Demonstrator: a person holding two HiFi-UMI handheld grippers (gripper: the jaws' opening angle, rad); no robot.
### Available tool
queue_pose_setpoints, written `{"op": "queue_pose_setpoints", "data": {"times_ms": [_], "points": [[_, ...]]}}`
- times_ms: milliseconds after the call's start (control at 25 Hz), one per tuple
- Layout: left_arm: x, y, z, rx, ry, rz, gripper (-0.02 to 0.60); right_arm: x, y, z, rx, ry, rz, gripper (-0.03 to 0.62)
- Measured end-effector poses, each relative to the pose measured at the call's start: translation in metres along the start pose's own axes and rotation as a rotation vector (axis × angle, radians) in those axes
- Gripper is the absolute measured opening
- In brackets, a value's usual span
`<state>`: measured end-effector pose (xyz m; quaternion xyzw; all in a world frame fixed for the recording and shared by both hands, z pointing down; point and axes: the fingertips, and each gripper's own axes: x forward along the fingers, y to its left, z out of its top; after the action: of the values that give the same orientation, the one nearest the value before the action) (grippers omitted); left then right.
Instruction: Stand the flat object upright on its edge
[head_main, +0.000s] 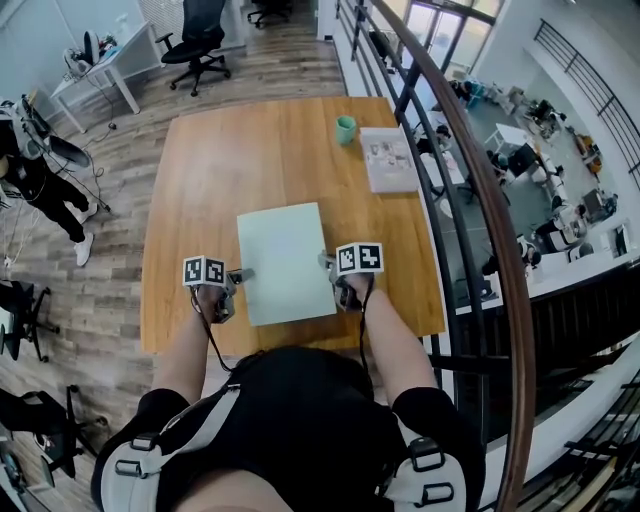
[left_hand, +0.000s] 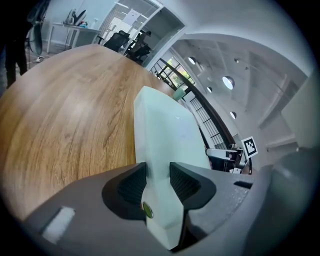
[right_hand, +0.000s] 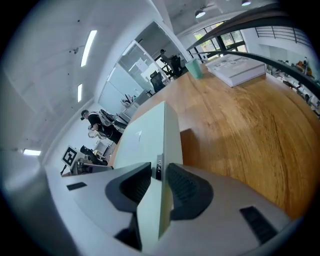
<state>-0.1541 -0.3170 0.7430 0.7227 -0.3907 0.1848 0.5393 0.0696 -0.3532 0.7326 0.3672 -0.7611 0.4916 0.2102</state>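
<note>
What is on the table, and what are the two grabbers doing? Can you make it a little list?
table: wooden
flat object: pale green, lying at the near side of the table, not yet standing on an edge
left gripper: jaws closed on the flat object's left edge
right gripper: jaws closed on its right edge
cup: green, at the far side of the table
book: white, just right of the cup
</note>
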Motion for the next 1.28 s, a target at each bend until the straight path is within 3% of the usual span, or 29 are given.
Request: {"op": "queue_pose_setpoints", "data": {"times_ms": [200,480,680,840,1000,1280], "points": [[-0.029,-0.029,0.039,0.101,-0.12,-0.05,0.149,-0.025,0.024,0.037,-0.093,-0.087,0.028,0.112],[-0.068,-0.082,0.106,0.407,-0.333,-0.024,0.15,-0.062,0.05,0.099,-0.302,-0.29,0.014,0.112],[-0.085,-0.105,0.148,0.566,-0.448,0.017,0.149,-0.088,0.074,0.148,-0.469,-0.445,-0.045,0.112],[-0.093,-0.118,0.174,0.696,-0.504,0.064,0.144,-0.103,0.088,0.176,-0.632,-0.562,-0.134,0.11],[-0.091,-0.12,0.194,0.806,-0.542,0.128,0.138,-0.105,0.092,0.193,-0.724,-0.641,-0.185,0.11],[-0.06,-0.095,0.225,0.855,-0.532,0.223,0.132,-0.071,0.072,0.215,-0.774,-0.623,-0.273,0.107]]}}
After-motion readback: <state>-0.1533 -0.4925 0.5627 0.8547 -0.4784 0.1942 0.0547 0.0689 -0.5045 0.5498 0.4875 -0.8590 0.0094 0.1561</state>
